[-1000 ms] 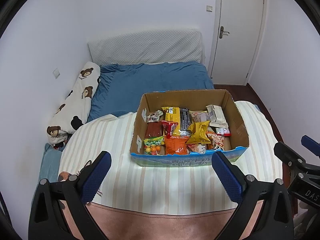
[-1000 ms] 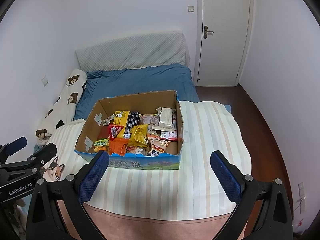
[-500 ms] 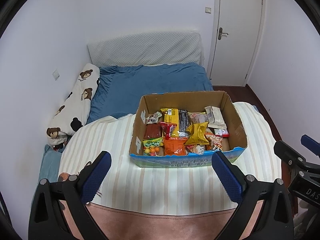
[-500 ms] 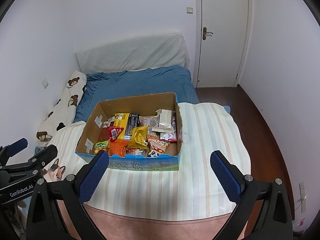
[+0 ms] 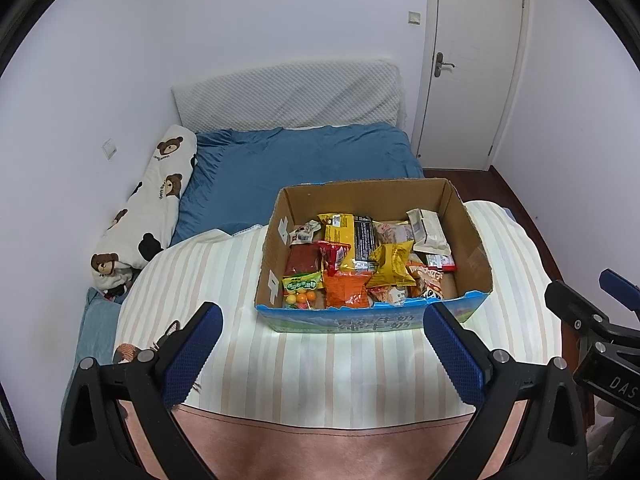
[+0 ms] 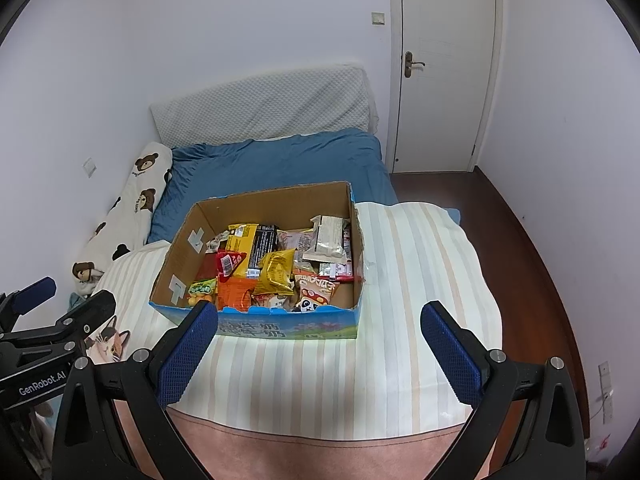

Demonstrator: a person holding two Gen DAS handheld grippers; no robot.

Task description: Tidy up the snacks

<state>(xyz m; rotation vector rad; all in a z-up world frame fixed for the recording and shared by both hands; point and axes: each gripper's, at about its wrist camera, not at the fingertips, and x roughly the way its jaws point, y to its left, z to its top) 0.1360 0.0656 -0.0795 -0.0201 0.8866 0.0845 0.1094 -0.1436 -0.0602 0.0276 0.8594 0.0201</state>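
Note:
A cardboard box (image 5: 472,236) (image 6: 180,248) with a blue printed front stands on a striped blanket on the bed. Several snack packs fill it: an orange bag (image 5: 346,290) (image 6: 234,294), a yellow bag (image 5: 392,264) (image 6: 276,272), a white pack (image 5: 428,230) (image 6: 328,236), a green candy pack (image 5: 302,284) (image 6: 202,288). My left gripper (image 5: 322,344) hangs open above the blanket, short of the box front. My right gripper (image 6: 318,344) is open too, nearer the box's right front corner. Nothing sits between either pair of fingers.
The striped blanket (image 5: 224,272) (image 6: 420,264) covers the near half of the bed, a blue sheet (image 5: 300,160) the far half. A bear-print pillow (image 5: 148,208) lies along the left wall. A closed white door (image 6: 444,72) and dark wood floor (image 6: 532,248) are at the right.
Both cameras have pulled back and risen slightly, so the box sits a little farther off. Both grippers stay open and the snacks have not moved.

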